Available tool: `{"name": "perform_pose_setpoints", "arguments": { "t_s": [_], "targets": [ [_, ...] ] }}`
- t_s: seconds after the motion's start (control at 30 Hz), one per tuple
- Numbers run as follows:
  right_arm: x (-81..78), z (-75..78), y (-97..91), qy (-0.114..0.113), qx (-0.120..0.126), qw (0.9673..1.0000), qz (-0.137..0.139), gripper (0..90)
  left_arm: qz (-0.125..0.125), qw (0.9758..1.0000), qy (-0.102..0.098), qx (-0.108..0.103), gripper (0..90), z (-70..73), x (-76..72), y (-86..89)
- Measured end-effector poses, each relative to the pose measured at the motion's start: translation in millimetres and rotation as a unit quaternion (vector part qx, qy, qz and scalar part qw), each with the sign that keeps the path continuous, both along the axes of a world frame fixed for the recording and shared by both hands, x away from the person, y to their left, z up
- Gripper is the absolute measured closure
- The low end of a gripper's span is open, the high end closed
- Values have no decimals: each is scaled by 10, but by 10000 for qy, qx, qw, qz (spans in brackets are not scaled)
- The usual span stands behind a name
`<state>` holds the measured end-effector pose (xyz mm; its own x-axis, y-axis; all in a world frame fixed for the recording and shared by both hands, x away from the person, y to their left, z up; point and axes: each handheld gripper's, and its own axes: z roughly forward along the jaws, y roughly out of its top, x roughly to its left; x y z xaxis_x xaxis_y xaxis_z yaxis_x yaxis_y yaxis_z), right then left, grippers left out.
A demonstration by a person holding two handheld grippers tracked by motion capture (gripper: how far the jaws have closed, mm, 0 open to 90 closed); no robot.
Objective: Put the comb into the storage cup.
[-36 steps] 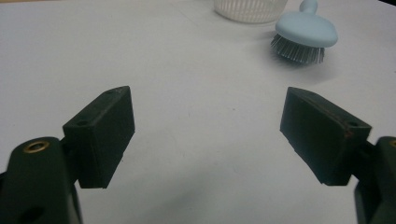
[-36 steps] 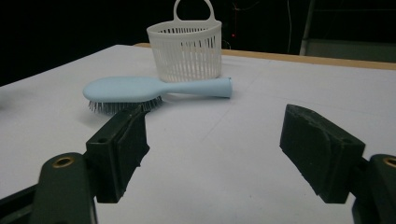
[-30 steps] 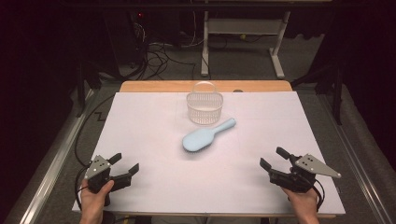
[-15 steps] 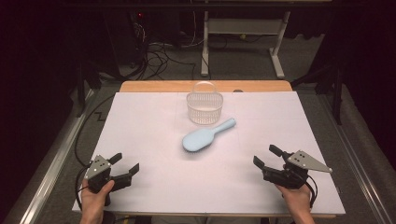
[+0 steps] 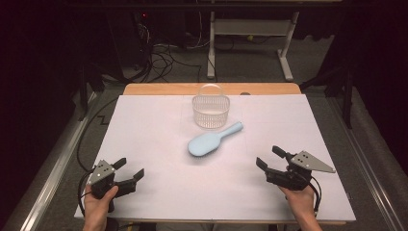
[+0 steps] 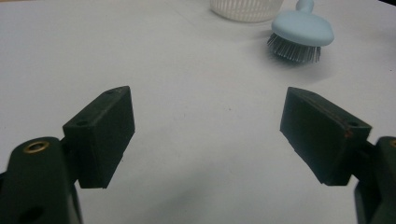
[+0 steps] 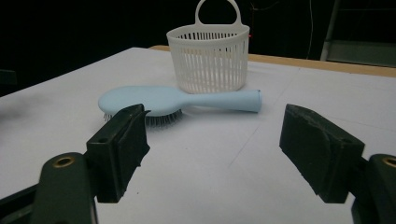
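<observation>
Overhead: white table sheet on wooden top, dark room, cables on floor behind. Light-blue hairbrush bristles down at centre, just beside white basket. Left gripper and right gripper near front edge, jaws wide apart, holding nothing.

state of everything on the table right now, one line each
hairbrush: lying bristles down on the white table cover, handle toward the basket, not held
basket: upright, handle raised, looks empty
left gripper: open, holding nothing, near the table's front left
right gripper: open, holding nothing, pointing toward the hairbrush
</observation>
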<state>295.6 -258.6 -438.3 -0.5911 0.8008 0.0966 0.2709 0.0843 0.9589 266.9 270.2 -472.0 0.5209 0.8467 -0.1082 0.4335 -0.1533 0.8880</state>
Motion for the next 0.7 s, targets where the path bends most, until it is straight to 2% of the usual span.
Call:
{"name": "perform_pose_setpoints", "arguments": {
  "t_s": [0.33,0.7],
  "targets": [
    [60,13,63,37,101,9999,93,241,-26,10000,10,-2,188,-6,4,-2],
    [181,19,191,92,17,9999,135,241,-76,10000,-2,-2,188,-7,4,-8]
  ]
}}
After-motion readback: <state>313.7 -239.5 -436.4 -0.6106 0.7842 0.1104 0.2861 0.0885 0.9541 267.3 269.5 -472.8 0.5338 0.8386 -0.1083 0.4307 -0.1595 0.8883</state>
